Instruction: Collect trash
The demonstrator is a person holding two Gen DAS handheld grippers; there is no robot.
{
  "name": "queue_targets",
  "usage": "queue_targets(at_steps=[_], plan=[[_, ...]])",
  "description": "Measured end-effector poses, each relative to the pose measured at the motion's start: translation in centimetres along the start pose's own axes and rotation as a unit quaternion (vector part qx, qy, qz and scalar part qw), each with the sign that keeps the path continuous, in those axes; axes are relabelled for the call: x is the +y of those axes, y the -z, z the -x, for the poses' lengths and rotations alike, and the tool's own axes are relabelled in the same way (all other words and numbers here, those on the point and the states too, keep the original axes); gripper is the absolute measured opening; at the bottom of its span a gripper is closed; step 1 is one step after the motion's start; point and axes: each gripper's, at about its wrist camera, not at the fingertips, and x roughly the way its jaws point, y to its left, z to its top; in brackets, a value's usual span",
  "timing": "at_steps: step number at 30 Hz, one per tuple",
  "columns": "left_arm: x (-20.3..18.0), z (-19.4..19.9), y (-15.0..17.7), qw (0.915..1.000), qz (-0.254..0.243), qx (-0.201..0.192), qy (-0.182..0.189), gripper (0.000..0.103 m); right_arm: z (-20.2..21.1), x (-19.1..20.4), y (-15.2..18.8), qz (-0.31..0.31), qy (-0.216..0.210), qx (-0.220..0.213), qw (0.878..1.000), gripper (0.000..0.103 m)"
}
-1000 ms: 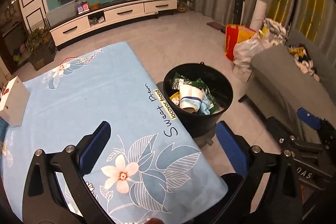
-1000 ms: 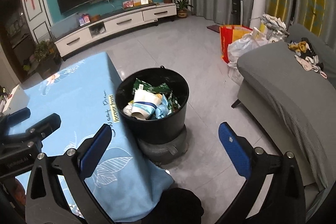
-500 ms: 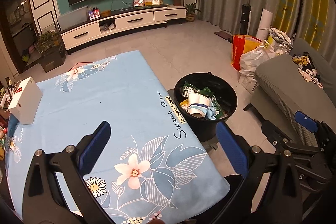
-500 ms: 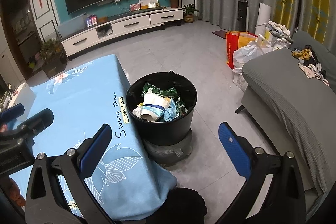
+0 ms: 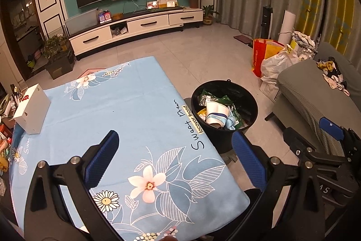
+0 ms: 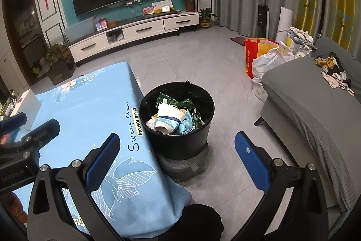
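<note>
My left jaws (image 5: 176, 148) and right jaws (image 6: 178, 148) stood wide apart, empty. Trash (image 6: 173, 114) lay in the bin (image 6: 180, 146) beside the surface (image 5: 108, 105). Advised scanning for strays before withdrawing.

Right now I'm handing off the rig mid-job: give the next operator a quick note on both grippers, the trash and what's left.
Left gripper: open, empty, above the blue floral tablecloth.
Right gripper: open, empty, facing the black bin.
The bin stands on the floor at the table's edge and holds a paper cup, green wrappers and other scraps.
On the cloth only a white box shows; no loose trash visible.
Left: check whether the box is trash, and scan off-camera areas.
</note>
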Motion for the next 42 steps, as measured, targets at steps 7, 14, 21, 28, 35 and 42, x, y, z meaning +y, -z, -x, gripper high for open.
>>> queue_targets(at_steps=[7, 14, 21, 28, 35, 42], plan=[[0.0, -0.1, 0.0, 1.0, 0.0, 0.0, -0.001, 0.1, 0.1, 0.1, 0.0, 0.001, -0.001, 0.0, 1.0, 0.099], [0.4, -0.1, 0.1, 1.0, 0.001, 0.0, -0.005, 0.1, 0.0, 0.3, -0.1, 0.002, -0.002, 0.0, 1.0, 0.099], [0.7, 0.0, 0.0, 1.0, 0.003, -0.001, -0.007, 0.1, 0.0, 0.3, -0.2, 0.001, 0.0, -0.001, 1.0, 0.099], [0.9, 0.1, -0.1, 0.9999, 0.003, -0.001, -0.012, 0.1, 0.0, 0.4, -0.2, 0.003, 0.0, -0.002, 1.0, 0.099], [1.2, 0.2, 0.0, 0.9998, 0.006, -0.003, -0.017, 0.1, 0.1, 0.7, -0.5, 0.006, -0.002, -0.003, 1.0, 0.099], [1.7, 0.5, 0.0, 0.9997, 0.011, -0.005, -0.023, 0.1, 0.2, 1.0, -0.7, 0.009, -0.004, -0.004, 1.0, 0.099]])
